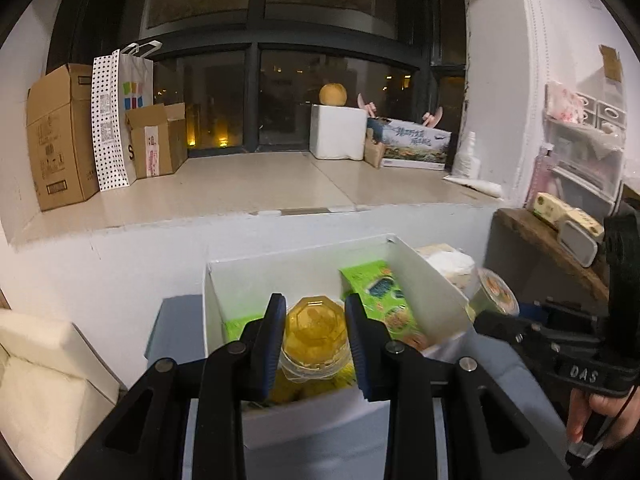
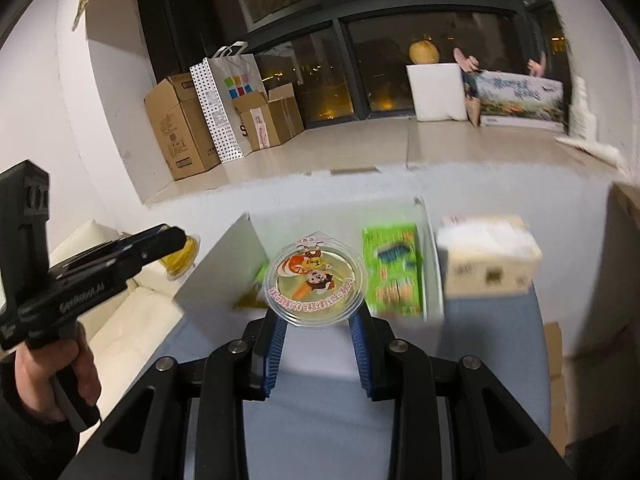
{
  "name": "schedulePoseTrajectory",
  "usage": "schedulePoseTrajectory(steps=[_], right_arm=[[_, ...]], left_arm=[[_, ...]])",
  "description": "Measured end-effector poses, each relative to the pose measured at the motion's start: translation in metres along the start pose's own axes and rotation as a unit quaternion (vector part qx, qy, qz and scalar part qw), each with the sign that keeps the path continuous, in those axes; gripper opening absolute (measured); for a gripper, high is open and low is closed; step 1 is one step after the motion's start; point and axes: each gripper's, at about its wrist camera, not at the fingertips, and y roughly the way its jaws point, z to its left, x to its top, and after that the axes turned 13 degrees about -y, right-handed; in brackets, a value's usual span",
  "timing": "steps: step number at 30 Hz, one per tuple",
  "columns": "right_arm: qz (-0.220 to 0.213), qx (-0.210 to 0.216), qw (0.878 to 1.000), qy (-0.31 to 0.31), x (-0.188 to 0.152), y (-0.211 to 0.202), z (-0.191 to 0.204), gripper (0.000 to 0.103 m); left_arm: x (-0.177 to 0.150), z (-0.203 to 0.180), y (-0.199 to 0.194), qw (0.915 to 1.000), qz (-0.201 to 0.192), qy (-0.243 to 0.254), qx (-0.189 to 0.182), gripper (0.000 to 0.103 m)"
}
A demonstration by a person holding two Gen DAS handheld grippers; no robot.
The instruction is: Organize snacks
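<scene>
Risk: both jelly cups carried at once; left gripper (image 1: pixel 314 340) clamps yellow jelly cup (image 1: pixel 314 334), right gripper (image 2: pixel 318 322) clamps cartoon-lid jelly cup (image 2: pixel 316 280) by its rim above white box (image 2: pixel 218 272); slippery rims may slip.

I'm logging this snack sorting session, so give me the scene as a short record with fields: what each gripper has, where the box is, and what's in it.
left gripper: shut on a yellow jelly cup, held over the box
right gripper: shut on a cartoon-lid jelly cup, near the box's front edge
container: white box, open top
box contents: green snack packs
beside box: carton, on its right
</scene>
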Motion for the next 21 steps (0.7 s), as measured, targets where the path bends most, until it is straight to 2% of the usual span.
schedulePoseTrajectory(steps=[4,6,7,8,9,14,15,19,21], right_arm=[[0.023,-0.003,1.000,-0.007,0.016,0.035,-0.002,0.034],[0.037,-0.006,0.999,-0.011,0.017,0.049,-0.004,0.038],[0.046,-0.007,0.999,-0.013,0.015,0.056,-0.005,0.048],[0.049,-0.016,0.999,-0.014,0.013,0.058,-0.006,0.078],[0.046,-0.028,0.998,-0.013,0.010,0.058,-0.008,0.096],[0.049,-0.056,0.997,0.008,-0.002,0.053,-0.013,0.100],[0.048,-0.066,0.997,0.001,-0.005,0.050,-0.010,0.103],[0.044,-0.093,0.994,-0.034,-0.009,0.033,0.007,0.103],[0.032,-0.105,0.993,-0.049,-0.010,0.018,0.019,0.103]], left_arm=[[0.003,0.011,0.029,0.9997,0.011,0.006,0.019,0.035],[-0.002,0.014,0.044,0.9994,0.016,0.004,0.031,0.038],[-0.005,0.019,0.053,0.9990,0.027,0.003,0.037,0.057],[-0.009,0.020,0.058,0.9986,0.036,-0.001,0.039,0.092],[-0.012,0.024,0.061,0.9983,0.041,-0.005,0.041,0.103],[-0.025,0.029,0.054,0.9989,0.030,-0.023,0.025,0.103],[-0.027,0.029,0.051,0.9989,0.030,-0.025,0.026,0.103],[-0.035,0.019,0.034,0.9983,0.012,-0.020,0.054,0.103],[-0.038,0.015,0.018,0.9986,-0.001,-0.022,0.048,0.103]])
